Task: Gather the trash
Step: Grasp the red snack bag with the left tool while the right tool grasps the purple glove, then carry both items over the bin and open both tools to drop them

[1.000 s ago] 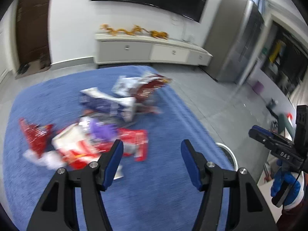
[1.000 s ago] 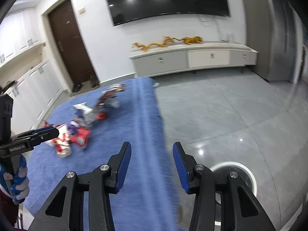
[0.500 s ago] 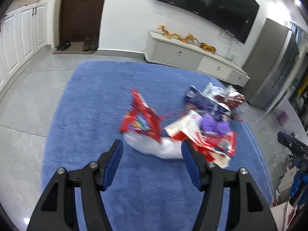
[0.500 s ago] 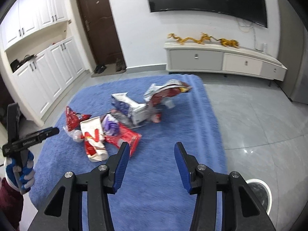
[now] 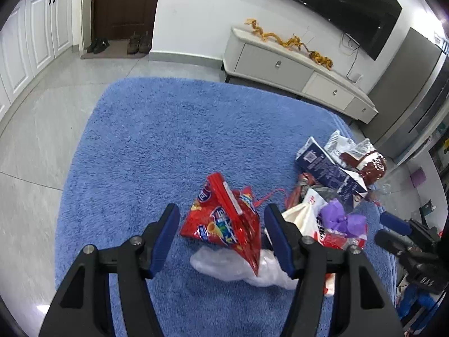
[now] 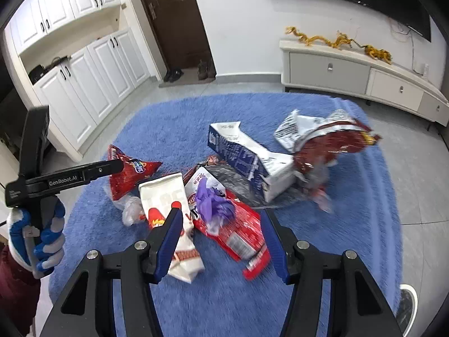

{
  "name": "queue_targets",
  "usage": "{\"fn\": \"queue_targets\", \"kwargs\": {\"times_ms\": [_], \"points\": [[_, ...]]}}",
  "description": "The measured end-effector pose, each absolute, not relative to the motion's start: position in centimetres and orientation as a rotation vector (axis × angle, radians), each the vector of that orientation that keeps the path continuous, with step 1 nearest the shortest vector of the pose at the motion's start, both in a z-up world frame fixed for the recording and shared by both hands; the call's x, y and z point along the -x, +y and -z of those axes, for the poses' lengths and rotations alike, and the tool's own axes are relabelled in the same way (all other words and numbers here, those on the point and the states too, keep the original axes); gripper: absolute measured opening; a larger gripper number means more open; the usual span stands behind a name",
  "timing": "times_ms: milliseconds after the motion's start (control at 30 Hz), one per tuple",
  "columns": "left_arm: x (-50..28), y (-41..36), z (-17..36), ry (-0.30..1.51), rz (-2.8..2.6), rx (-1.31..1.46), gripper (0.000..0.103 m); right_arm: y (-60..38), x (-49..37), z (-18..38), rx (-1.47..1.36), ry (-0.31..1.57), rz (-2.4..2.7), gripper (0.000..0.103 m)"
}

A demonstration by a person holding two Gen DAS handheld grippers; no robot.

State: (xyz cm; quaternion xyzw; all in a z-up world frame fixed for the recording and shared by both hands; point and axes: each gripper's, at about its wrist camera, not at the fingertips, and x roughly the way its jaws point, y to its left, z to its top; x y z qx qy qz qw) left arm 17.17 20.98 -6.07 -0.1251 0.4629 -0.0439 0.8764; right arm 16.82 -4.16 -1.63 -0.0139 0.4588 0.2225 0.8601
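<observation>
Your left gripper [image 5: 221, 234] sits over the near-left end of the trash pile, jaws apart, nothing clamped. The red snack bag [image 5: 224, 224] shows between the blue pads; whether they touch it can't be told. A clear plastic wrap [image 5: 233, 266] lies under the bag's near corner.

Your right gripper [image 6: 221, 241] has its jaws opening, nothing pinched. In its view the flat red wrapper [image 6: 238, 233] and the crumpled purple scrap [image 6: 210, 202] on top of it lie between the pads. The white-and-red bag [image 6: 168, 199] sits just left of them, partly behind the left pad.

All the trash is on the blue rug [image 5: 157, 140]. Further back: the navy-and-white carton [image 6: 247, 157] on its side, with the dark red foil bag [image 6: 328, 146] touching its right end. Grey foil is tucked under the carton.

Your gloved left hand [image 6: 36, 233] shows at the left edge of the right view, wrapped around the left gripper's handle.
</observation>
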Motion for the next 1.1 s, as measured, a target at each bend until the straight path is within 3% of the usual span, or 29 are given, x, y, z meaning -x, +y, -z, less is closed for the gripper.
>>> {"fn": "queue_targets", "kwargs": {"times_ms": [133,267,400,433,567,1100], "points": [[-18.2,21.1,6.6,0.985,0.092,0.279,0.059,-3.0,-17.8,3.1,0.042,0.990,-0.469,0.055],[-18.7,21.3,7.0,1.007,0.107,0.296,0.042,-2.7,-18.5,4.3,0.029,1.013,-0.470,0.055],[-18.9,21.5,7.4,1.029,0.130,0.323,0.024,-2.6,-18.8,5.2,0.016,1.032,-0.493,0.037],[-18.9,21.4,7.3,1.032,0.140,0.330,0.017,-2.6,-18.7,5.3,0.018,1.032,-0.497,0.037],[-18.6,20.8,6.6,1.016,0.145,0.307,0.009,-3.2,-18.2,5.0,0.007,1.003,-0.514,0.035],[-15.0,14.5,-0.1,0.885,0.176,0.196,0.008,-11.7,-12.8,-0.8,-0.084,0.809,-0.560,0.035]]}}
